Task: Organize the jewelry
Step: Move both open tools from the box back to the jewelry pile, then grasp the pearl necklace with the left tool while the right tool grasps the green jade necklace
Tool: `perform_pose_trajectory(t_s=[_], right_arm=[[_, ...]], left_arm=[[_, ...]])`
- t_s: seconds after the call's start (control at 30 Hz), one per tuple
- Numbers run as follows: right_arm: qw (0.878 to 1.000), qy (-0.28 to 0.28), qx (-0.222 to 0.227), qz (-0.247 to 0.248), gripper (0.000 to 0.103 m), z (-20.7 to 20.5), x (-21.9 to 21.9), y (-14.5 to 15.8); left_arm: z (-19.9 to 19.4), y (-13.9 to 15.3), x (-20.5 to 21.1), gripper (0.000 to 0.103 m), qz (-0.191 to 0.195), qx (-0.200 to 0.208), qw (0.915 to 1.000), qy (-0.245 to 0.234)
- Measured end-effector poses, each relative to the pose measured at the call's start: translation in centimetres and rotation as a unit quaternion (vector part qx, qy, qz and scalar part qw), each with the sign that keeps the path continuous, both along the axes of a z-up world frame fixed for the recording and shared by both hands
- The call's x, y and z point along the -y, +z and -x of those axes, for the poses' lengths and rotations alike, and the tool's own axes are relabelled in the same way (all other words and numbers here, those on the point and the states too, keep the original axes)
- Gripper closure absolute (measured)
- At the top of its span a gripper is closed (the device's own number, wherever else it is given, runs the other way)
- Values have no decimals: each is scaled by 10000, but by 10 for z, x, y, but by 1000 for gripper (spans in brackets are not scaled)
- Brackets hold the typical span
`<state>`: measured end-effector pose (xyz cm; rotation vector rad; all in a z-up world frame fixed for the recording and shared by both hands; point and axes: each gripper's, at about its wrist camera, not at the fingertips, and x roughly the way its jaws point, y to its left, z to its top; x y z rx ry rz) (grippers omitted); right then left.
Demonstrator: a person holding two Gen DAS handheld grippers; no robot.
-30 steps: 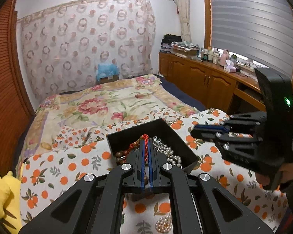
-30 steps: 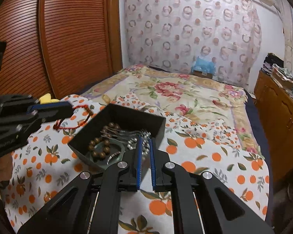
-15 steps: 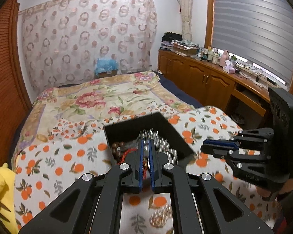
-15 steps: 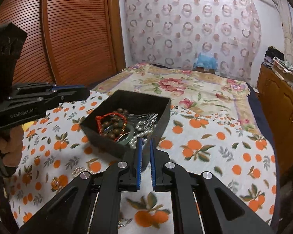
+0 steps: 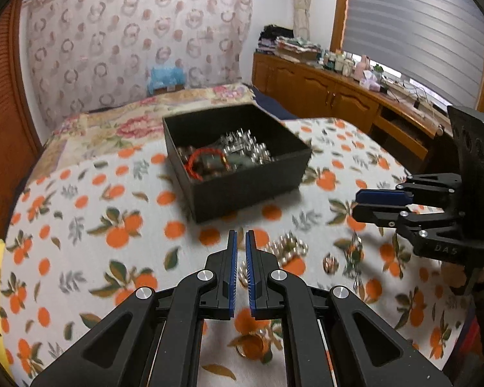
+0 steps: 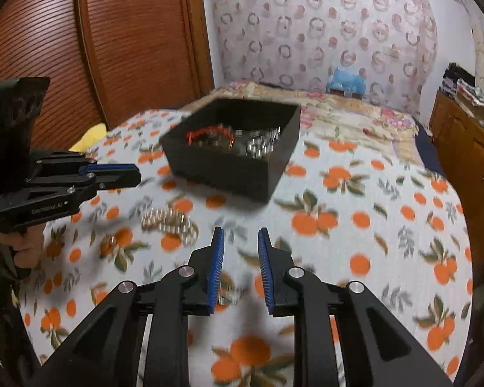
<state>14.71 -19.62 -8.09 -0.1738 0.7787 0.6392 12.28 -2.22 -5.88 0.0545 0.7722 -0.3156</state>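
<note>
Left gripper (image 5: 240,242): pads nearly pressed together, a thin slit between them, nothing pinched. A second ago it was pinching the red cord bracelet over the box; half a second ago its tips were sitting at the box rim. Now it is hovering well back over the cloth (image 5: 80,225), with the box (image 5: 242,190) at 12 o'clock from the tips.

Right gripper (image 6: 240,242): fingers spreading, a clear gap between the blue pads, holding nothing. In both earlier frames the pads were almost touching. It is also farther from the box, which is lying at 12 o'clock, slightly left.

Red bracelet (image 5: 203,163): now lying inside the box, on the left part of the pile, partly on top of brown beads. Silver beads (image 5: 251,150) are filling the right part.

Loose pieces on the cloth, outside the box: a pearl cluster (image 5: 285,248) just beside the left tips at 2 o'clock; a small ring-like piece (image 5: 329,262) farther right, too blurred to identify; a gold ring (image 5: 251,348) showing between the left fingers near the bottom. From the right wrist view the pearl cluster (image 6: 169,222) is at 10 o'clock from the tips.

Both views are motion-blurred.
</note>
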Motion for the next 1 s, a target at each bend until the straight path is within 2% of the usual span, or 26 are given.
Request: perform_pose_trajectory(t_s=[0.03, 0.13, 0.23, 0.43, 0.53, 0.77, 1.0], right_arm=[[10000, -12, -34, 39, 79, 3, 2, -3], [9998, -2, -79, 166, 79, 11, 4, -11], [9994, -11, -83, 337, 79, 15, 4, -18], [9992, 8, -107, 377, 79, 14, 3, -20], [9992, -19, -109, 390, 79, 13, 3, -20], [9992, -160, -200, 306, 79, 8, 8, -20], [9990, -231, -217, 308, 79, 6, 10, -22]], left_arm=[[1, -4, 1, 97, -8, -56, 10000, -28], [3, -11, 7, 80, -4, -164, 9998, -123], [4, -14, 15, 80, -67, -183, 9995, -241], [-1, -19, 30, 80, -307, -276, 9983, -404], [-3, -23, 34, 82, -442, -329, 9976, -430], [-5, -25, 30, 99, -444, -381, 9974, -429], [16, -9, 23, 99, -126, -164, 9992, -347]])
